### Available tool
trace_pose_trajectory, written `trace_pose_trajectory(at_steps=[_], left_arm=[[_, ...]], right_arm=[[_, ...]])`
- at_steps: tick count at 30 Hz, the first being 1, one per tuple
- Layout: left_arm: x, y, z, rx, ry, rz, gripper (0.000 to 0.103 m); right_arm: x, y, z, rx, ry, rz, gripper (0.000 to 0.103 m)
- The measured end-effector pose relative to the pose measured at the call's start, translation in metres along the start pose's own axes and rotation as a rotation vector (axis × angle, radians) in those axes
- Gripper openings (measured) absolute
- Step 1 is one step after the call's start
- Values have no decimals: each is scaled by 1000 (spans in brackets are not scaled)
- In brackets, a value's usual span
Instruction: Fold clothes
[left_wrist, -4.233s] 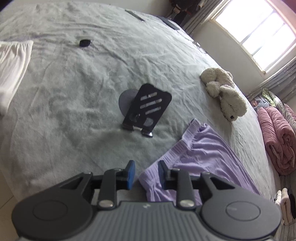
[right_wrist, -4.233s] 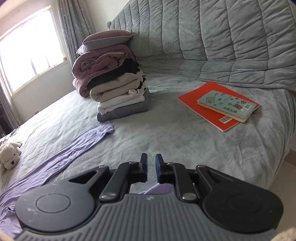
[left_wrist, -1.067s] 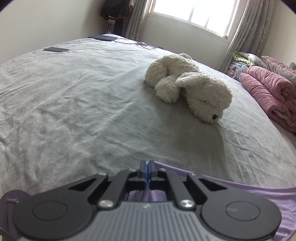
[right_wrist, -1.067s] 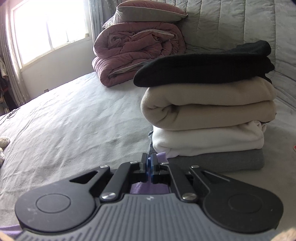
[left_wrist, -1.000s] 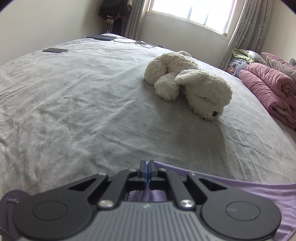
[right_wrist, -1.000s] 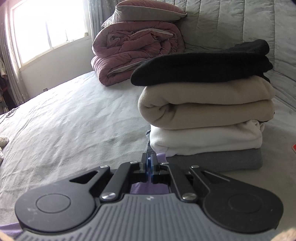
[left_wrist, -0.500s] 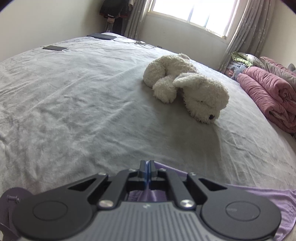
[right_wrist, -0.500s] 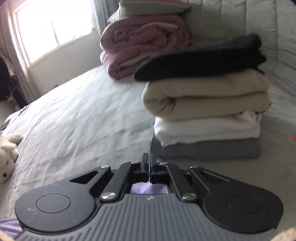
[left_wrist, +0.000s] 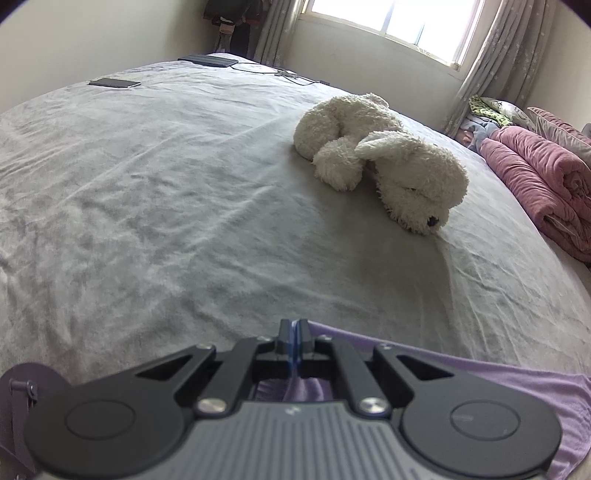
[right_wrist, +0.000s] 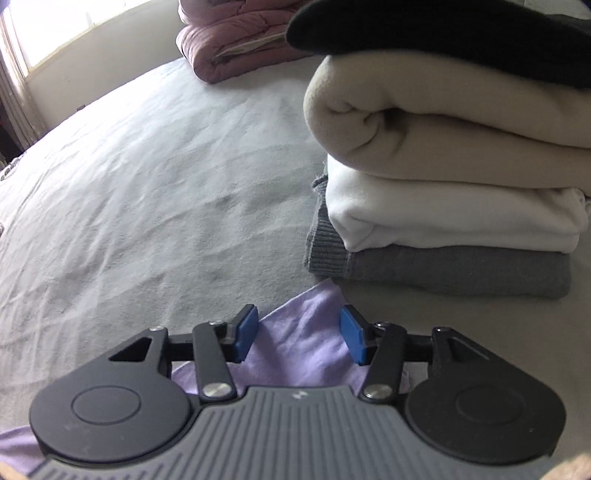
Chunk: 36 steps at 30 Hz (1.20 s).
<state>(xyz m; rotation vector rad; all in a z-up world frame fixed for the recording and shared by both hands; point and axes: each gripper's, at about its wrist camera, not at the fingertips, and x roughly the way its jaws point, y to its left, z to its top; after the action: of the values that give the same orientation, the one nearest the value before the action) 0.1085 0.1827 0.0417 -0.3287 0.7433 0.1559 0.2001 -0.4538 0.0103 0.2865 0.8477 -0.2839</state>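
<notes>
Right wrist view shows our right gripper (right_wrist: 299, 338) with its blue pads now spread wide; half a second ago they were pinched on the lilac garment (right_wrist: 306, 343), whose corner now lies loose on the grey bedcover (right_wrist: 147, 206) between and just ahead of the fingers, close below the stack of folded clothes (right_wrist: 443, 184). We judge that this end has been laid down. Our left gripper (left_wrist: 294, 338) remains pressed together on the other end of the garment, which trails off to its right, the plush dog (left_wrist: 384, 166) well ahead. Whether this fold is complete we cannot tell.
</notes>
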Motion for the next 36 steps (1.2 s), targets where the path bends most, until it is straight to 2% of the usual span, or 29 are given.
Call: trace_pose_trajectory(at_steps=[3, 5, 7, 8, 13, 21, 30, 36], left_arm=[[1, -2, -1, 9, 3, 6, 1], [1, -2, -1, 13, 3, 10, 2], [1, -2, -1, 12, -1, 13, 2], [1, -1, -1, 11, -3, 14, 2], [-1, 2, 0, -4, -11, 16, 2], [-8, 3, 4, -26, -40, 2, 1], [-12, 6, 8, -51, -58, -15, 1], [-9, 7, 8, -53, -52, -14, 1]], right_arm=[[11, 7, 3, -20, 9, -37, 50], [13, 9, 4, -24, -4, -41, 38], [12, 9, 3, -29, -19, -47, 12], [10, 9, 2, -35, -26, -53, 5], [-14, -10, -6, 34, -106, -39, 3], [-65, -39, -7, 144, -236, 38, 3], [-80, -34, 2, 144, -290, 61, 3], [-77, -30, 2, 123, -278, 43, 3]])
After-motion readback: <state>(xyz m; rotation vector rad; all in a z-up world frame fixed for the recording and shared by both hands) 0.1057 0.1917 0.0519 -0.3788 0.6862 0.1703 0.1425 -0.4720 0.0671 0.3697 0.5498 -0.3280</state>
